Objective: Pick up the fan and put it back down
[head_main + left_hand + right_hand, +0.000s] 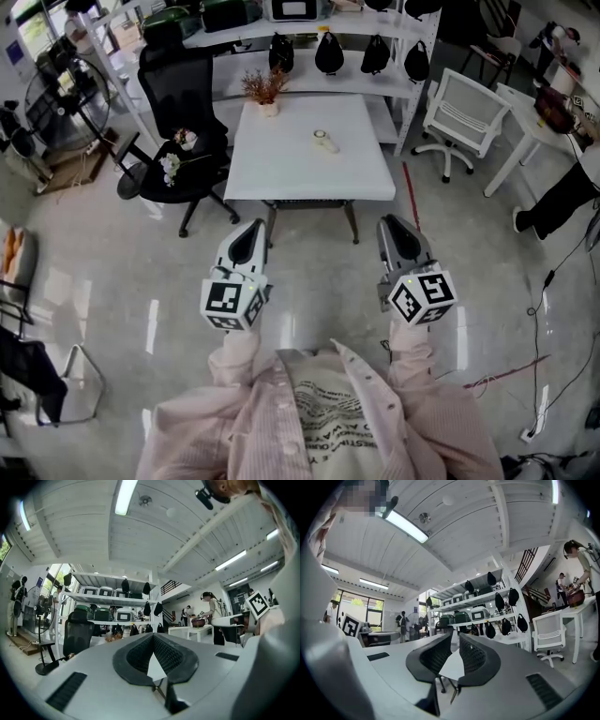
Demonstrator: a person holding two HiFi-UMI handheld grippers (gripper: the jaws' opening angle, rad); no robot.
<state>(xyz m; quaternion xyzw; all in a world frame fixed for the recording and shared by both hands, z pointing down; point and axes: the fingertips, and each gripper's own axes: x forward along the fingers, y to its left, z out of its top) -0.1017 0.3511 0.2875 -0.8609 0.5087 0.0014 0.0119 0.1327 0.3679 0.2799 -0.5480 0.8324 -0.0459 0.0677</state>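
Head view shows a small pale hand fan (324, 141) lying on its side on the white table (281, 173), right of the table's middle and clear of the potted plant (265, 91) at the table's far edge. Both tools hang short of the table's near edge, over the floor. The left gripper (254, 226) and right gripper (390, 222) each have their jaws pressed together on nothing. If a gripper arrives without spreading, its tips would likely shove the light fan across the smooth tabletop. A pinch on the round head rather than the handle could let it twist and drop.
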